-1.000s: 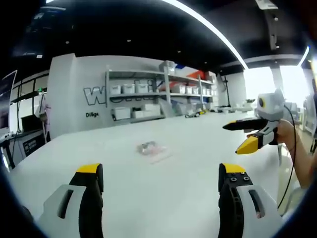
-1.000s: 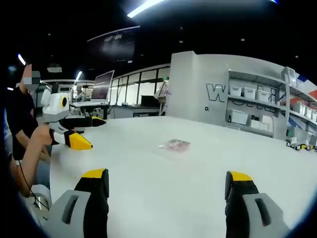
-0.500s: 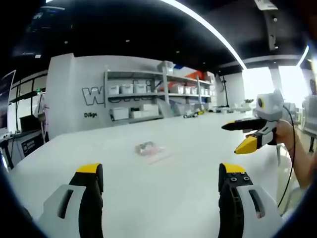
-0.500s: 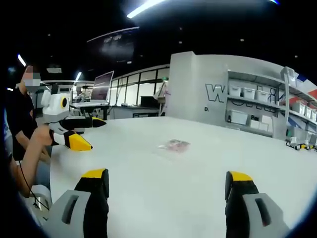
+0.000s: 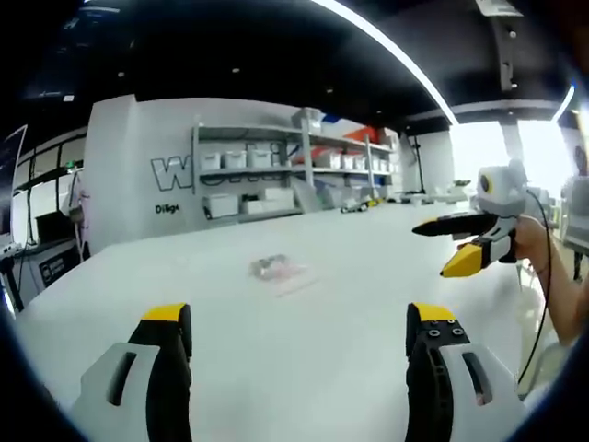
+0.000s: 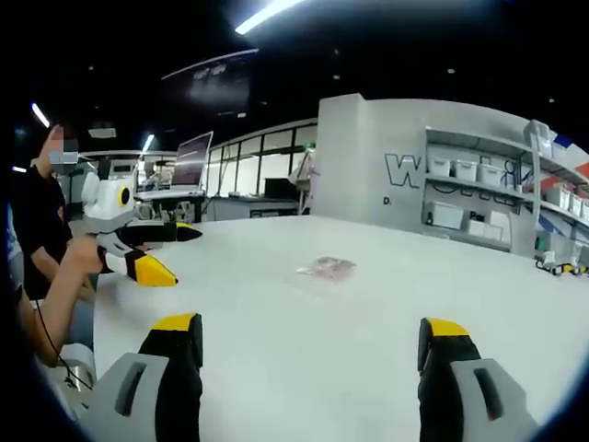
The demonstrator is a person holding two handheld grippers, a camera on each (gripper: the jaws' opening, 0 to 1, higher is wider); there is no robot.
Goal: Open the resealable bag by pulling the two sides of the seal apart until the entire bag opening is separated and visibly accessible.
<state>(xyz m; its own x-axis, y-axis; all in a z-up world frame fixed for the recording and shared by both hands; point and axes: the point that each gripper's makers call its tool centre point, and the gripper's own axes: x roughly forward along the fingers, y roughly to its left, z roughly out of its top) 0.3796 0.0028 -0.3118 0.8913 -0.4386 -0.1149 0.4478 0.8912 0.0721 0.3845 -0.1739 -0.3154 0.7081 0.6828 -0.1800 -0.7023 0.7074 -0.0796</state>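
Bag: small clear resealable pouch with pinkish contents, lying flat on the white table, well ahead of both grippers and touched by neither; also showing in the right gripper view, slightly left of centre; seal state too small to tell.

Left gripper: yellow-tipped jaws standing wide apart with nothing between them, hovering over bare table; appearing in the right gripper view at the left, held in a person's hand, jaws splayed, empty.

Right gripper: jaws likewise spread wide, gripping nothing, above the table; appearing in the left gripper view at the right, held in a hand, jaws parted, a cable trailing down from it.

Background: shelving carrying white bins against a grey wall with large lettering; monitor on a desk beyond the table's far edge; ceiling light strip running overhead.
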